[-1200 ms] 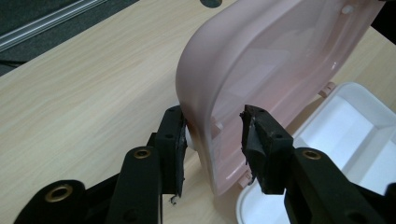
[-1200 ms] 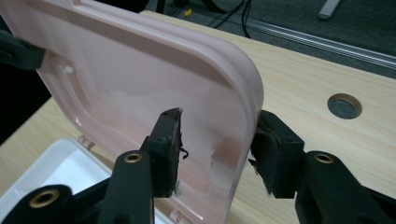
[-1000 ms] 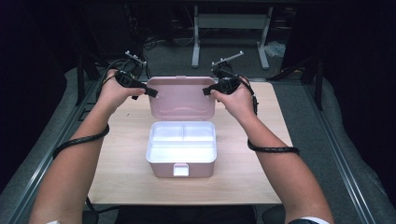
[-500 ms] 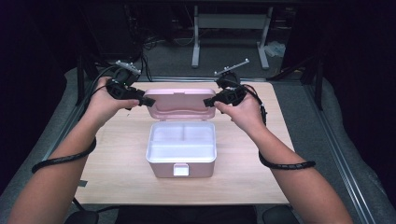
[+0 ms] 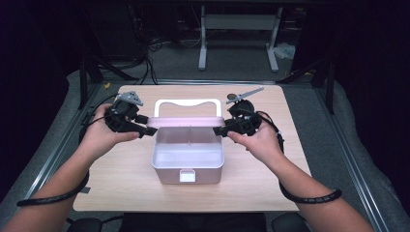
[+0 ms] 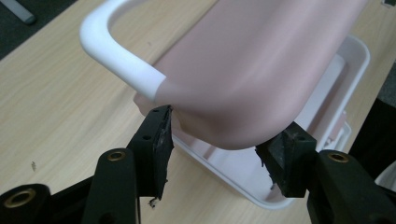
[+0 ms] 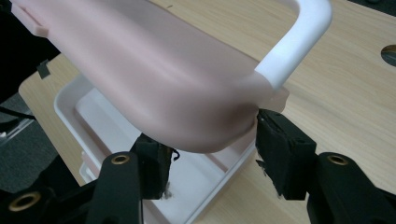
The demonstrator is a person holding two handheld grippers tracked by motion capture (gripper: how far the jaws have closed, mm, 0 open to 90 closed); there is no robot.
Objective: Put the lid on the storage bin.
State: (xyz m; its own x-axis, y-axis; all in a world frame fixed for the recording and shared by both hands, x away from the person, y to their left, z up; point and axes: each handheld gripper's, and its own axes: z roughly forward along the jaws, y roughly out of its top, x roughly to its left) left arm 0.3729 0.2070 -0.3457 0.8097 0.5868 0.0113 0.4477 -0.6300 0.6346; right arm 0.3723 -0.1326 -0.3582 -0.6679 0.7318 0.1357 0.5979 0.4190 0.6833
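Observation:
A pink lid (image 5: 186, 122) with a white handle (image 5: 186, 102) hangs tilted over the back half of an open pink box (image 5: 187, 166) with a white inner tray (image 6: 224, 172). My left gripper (image 5: 147, 130) holds the lid's left end and my right gripper (image 5: 220, 130) its right end. In the left gripper view, the left gripper (image 6: 219, 140) has a lid corner (image 6: 252, 70) between its pads. The right gripper (image 7: 210, 140) clasps the opposite corner (image 7: 154, 79) beside the handle. Both pairs of jaws have just been opening wider, with the lid still between them and touching the pads.
The box stands near the front middle of a wooden table (image 5: 290, 111). A small dark hole (image 7: 387, 53) marks the tabletop near the right gripper. Grey mats and metal rails (image 5: 348, 145) flank the table; a white frame (image 5: 237, 21) stands behind.
Both grippers have carried the lid from the back of the table toward the person and slightly down, so it now hangs over the open box. The jaws stand wider.

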